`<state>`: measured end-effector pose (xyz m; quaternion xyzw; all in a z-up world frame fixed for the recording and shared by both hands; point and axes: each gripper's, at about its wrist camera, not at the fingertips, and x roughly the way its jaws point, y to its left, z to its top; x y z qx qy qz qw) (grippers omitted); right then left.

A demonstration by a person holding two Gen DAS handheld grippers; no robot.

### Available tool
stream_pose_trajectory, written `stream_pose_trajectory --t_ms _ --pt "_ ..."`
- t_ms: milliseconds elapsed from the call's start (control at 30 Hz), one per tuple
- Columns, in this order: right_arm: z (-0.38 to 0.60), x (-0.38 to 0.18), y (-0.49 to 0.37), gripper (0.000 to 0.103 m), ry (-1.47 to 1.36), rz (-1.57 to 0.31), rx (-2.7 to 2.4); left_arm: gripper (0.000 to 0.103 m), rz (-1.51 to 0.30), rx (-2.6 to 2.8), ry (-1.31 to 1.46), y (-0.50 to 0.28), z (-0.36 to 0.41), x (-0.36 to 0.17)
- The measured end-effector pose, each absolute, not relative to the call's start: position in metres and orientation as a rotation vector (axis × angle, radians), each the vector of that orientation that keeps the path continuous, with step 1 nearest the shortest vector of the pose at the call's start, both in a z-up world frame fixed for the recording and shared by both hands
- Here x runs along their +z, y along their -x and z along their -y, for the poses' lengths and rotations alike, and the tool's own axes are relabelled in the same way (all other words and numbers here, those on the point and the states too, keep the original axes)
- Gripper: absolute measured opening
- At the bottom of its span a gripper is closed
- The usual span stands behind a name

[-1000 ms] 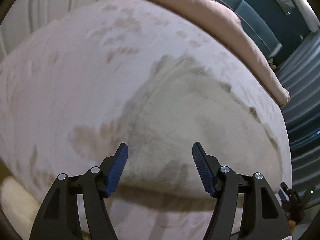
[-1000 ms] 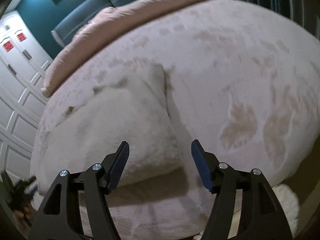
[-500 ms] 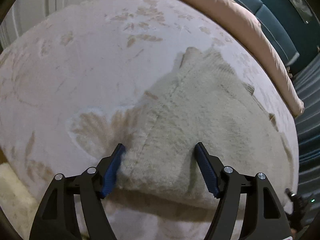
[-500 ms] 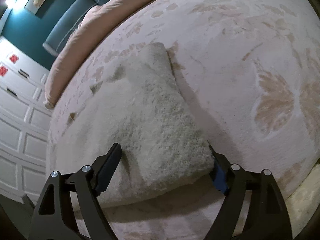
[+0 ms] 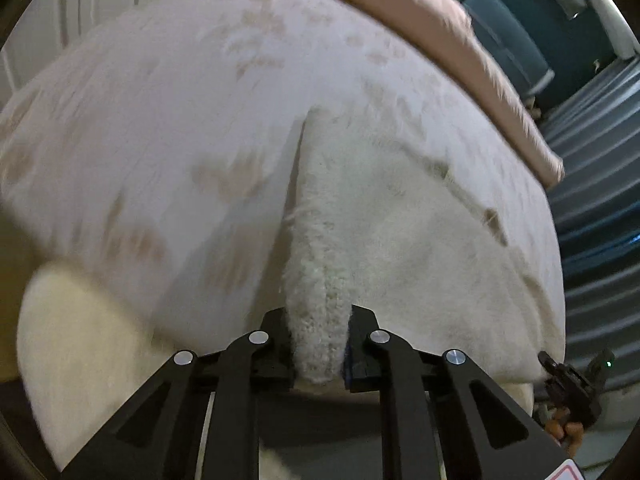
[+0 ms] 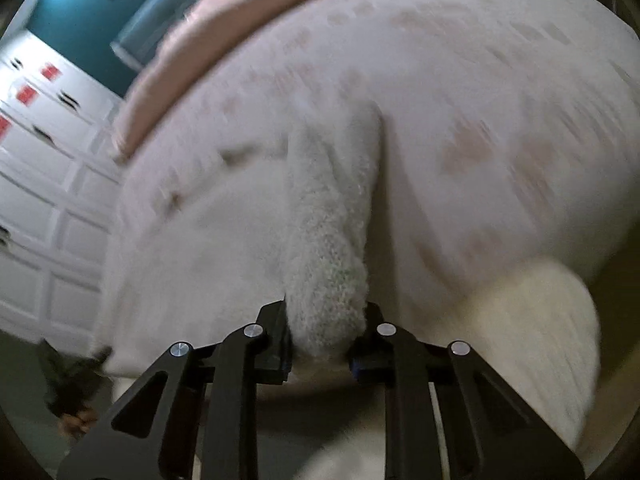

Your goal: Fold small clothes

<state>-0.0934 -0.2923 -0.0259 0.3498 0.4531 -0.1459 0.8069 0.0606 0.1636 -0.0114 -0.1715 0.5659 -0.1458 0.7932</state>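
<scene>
A fluffy cream garment [image 5: 400, 240] lies on a pale pink bedspread [image 5: 160, 112] with a faint leaf print. My left gripper [image 5: 319, 350] is shut on the garment's near left corner, which bunches into a ridge between the fingers. In the right wrist view the same garment [image 6: 224, 240] spreads to the left, and my right gripper [image 6: 320, 346] is shut on its near right corner, also bunched up. Both corners are lifted a little off the bedspread [image 6: 500, 120]. The blue pads are mostly hidden by the fabric.
A pink pillow [image 5: 460, 40] runs along the far side of the bed, with a teal headboard [image 5: 520, 28] behind it. White panelled doors [image 6: 44, 160] stand to the left in the right wrist view. A cream rug [image 5: 80, 340] lies below the bed edge.
Both grippers have closed on the garment's near corners, which they straddled open half a second ago. The corners are now pinched and raised, and the views have pulled back slightly.
</scene>
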Motion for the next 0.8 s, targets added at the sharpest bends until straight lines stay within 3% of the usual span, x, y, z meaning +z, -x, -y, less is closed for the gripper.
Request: stream_pose_trajectory --t_ms 133,233,267,300,333,367,400,633,667,700,733,767,800 --pt "0.273 -0.042 0.121 0.028 -0.594 -1.076 -0.366 0.015 -1.276 -0.289 0.309 -0.023 -0.166 -0.031" --pt "0.277 -0.022 0.125 0.034 -0.554 -1.008 -0.43 0.015 -1.175 -0.251 0.301 -0.021 -0.166 -0.008" --pt "0.281 -0.009 0.124 0.044 -0.541 -0.953 -0.448 0.016 -1.124 -0.255 0.318 -0.023 -0.168 0.004" --pt "0.285 0.004 0.119 0.049 -0.531 -0.901 -0.452 0.025 -1.078 -0.264 0.326 -0.028 -0.168 0.015" --pt "0.29 0.017 0.112 0.062 -0.52 -0.846 -0.448 0.034 -1.042 -0.275 0.323 -0.036 -0.166 0.025" --pt "0.293 0.024 0.101 0.064 -0.506 -0.814 -0.44 0.054 -1.011 -0.287 0.313 -0.048 -0.161 0.032" --pt "0.296 0.028 0.09 0.065 -0.49 -0.797 -0.428 0.062 -0.99 -0.294 0.306 -0.059 -0.156 0.035" --pt "0.31 -0.02 -0.008 0.068 -0.44 -0.881 -0.362 0.063 -1.091 -0.323 0.298 -0.147 -0.113 -0.019" --pt "0.309 -0.031 -0.016 0.063 -0.433 -0.902 -0.356 0.062 -1.107 -0.321 0.306 -0.157 -0.109 -0.032" --pt "0.306 -0.037 -0.022 0.057 -0.427 -0.919 -0.351 0.055 -1.112 -0.332 0.307 -0.159 -0.106 -0.038" --pt "0.304 -0.043 -0.025 0.036 -0.418 -0.931 -0.342 0.043 -1.116 -0.328 0.296 -0.162 -0.103 -0.042" --pt "0.3 -0.047 -0.025 0.008 -0.412 -0.936 -0.333 0.01 -1.113 -0.344 0.279 -0.164 -0.1 -0.044" --pt "0.299 -0.046 -0.025 0.008 -0.424 -0.929 -0.319 0.005 -1.105 -0.366 0.266 -0.165 -0.098 -0.042"
